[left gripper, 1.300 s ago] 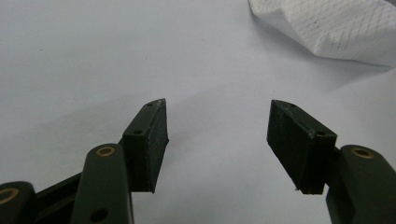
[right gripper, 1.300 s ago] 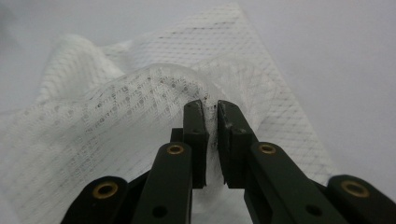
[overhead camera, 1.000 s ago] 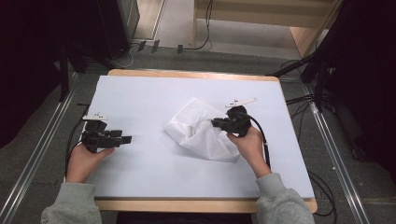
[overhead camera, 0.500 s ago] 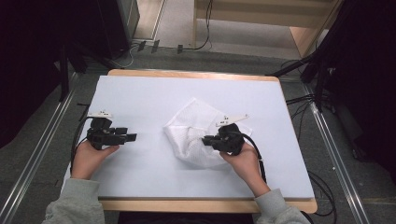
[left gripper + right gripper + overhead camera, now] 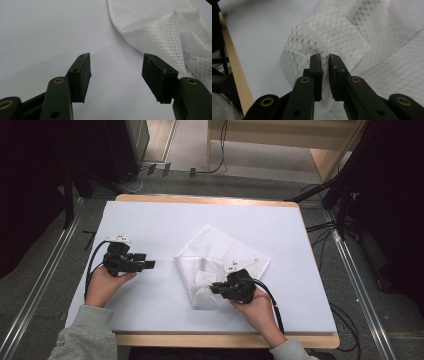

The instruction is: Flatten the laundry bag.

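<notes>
High view: white mesh cloth (image 5: 220,257) lies partly folded near the middle of the table (image 5: 150,215), on the white sheet covering it, a bit right of centre. Right gripper (image 5: 216,289) sits at the cloth's near edge, held in the person's right hand (image 5: 257,307), jaws pointing toward the left side of the table. Left gripper (image 5: 150,265) is well apart from it, over bare sheet left of the cloth, in the left hand (image 5: 102,285), jaws pointing right toward the cloth.

Right gripper view: jaws nearly together, pinched on a fold of the cloth (image 5: 329,37). Fabric is caught between the pads and bulges up just past the tips. Wooden table edge (image 5: 235,72) runs along the left of that view.

Left gripper view: jaws stand wide apart, nothing between them, only white sheet below. Cloth edge (image 5: 160,32) lies just beyond the right-hand jaw tip. Can't tell if that jaw touches the fabric; it looks just clear.
</notes>
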The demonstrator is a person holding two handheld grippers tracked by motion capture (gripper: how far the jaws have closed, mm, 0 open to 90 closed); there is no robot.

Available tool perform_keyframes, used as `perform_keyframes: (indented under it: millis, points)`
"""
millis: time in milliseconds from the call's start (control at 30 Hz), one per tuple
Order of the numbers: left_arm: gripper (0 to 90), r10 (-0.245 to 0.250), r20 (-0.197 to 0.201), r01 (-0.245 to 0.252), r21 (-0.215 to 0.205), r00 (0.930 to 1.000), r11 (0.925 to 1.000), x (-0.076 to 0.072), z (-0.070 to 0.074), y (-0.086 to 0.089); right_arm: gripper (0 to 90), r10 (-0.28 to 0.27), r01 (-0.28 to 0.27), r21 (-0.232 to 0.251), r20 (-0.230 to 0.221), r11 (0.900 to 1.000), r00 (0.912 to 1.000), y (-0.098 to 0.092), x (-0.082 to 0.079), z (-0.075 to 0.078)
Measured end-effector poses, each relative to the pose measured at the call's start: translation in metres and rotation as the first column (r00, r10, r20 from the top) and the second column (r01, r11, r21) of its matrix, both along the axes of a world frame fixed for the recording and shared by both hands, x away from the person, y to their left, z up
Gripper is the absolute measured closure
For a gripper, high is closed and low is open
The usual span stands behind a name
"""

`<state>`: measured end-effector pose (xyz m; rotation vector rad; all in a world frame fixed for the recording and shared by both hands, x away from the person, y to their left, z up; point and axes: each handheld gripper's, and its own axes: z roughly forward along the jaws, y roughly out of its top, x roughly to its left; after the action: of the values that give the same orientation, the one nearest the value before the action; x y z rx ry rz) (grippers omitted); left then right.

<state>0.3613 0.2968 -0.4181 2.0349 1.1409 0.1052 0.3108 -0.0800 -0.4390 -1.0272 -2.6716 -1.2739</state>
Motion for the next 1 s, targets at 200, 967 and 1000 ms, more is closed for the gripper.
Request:
perform_keyframes:
  millis: [200, 967, 1000]
  points:
    - [41.3, -0.024, -0.004, 0.024, -0.001, 0.9997, 0.9997, 0.006, -0.001, -0.009, 82.5, 0.011, -0.011, -0.001, -0.008, 1.000, 0.9999, 0.002, -0.012, -0.004]
    - [41.3, -0.057, -0.005, 0.057, 0.005, 0.9984, 0.9984, 0.016, -0.002, -0.021, 88.0, -0.134, 0.132, 0.046, 0.056, 0.990, 0.9894, -0.054, 0.006, 0.016]
    - [41.3, -0.058, -0.004, 0.058, 0.006, 0.9983, 0.9983, 0.016, -0.002, -0.020, 88.7, -0.140, 0.138, 0.035, 0.054, 0.990, 0.9888, -0.053, 0.009, 0.014]
